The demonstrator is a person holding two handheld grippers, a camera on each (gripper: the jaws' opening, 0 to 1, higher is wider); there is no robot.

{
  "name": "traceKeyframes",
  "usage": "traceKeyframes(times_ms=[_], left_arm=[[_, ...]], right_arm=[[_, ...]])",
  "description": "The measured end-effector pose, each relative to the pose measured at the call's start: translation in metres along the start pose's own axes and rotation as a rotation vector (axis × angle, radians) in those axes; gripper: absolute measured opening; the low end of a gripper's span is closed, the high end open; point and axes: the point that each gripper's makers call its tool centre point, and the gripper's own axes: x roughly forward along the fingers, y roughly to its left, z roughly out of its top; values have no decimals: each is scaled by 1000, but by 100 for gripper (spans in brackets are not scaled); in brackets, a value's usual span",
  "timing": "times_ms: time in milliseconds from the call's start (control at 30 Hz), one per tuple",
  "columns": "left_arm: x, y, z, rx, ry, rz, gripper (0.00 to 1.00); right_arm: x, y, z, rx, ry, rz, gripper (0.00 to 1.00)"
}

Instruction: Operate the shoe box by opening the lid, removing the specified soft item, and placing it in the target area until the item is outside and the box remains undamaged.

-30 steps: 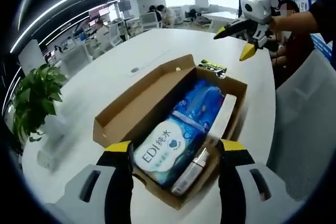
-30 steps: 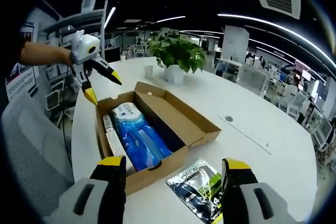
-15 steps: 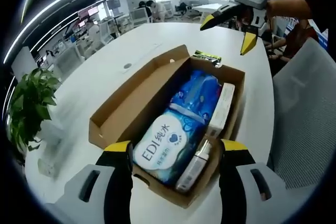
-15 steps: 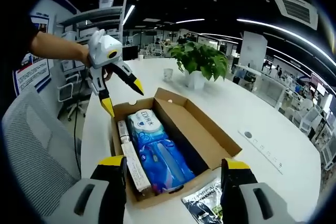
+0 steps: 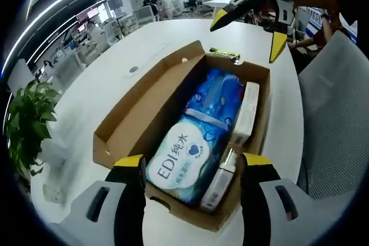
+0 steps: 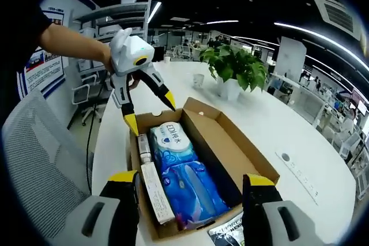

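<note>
Open shoe box [image 5: 144, 108] holds blue wipes pack [image 5: 184, 156], probably toiletries alongside.

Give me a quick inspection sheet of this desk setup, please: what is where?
Surface: white table, box on it.
Job's things: shoe box open, lid folded aside; blue wipes pack, second blue soft pack, white carton and small bottle inside.
Clutter: dark sachet beside the box.
Grippers: left gripper and right gripper both open, hovering above opposite box ends.
Cables: nothing seen.
Surroundings: potted plant, grey chair, open office.
</note>
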Motion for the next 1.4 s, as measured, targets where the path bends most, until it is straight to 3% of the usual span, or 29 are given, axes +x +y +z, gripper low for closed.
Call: traceKeyframes(times_ms=[667,1400], left_arm=[[16,7,-11,31,36,-42,66],[27,9,-15,52,57,-72,66]], right_arm=[[28,6,-1,4,3,52,70],[40,6,-7,4,5,78,68]])
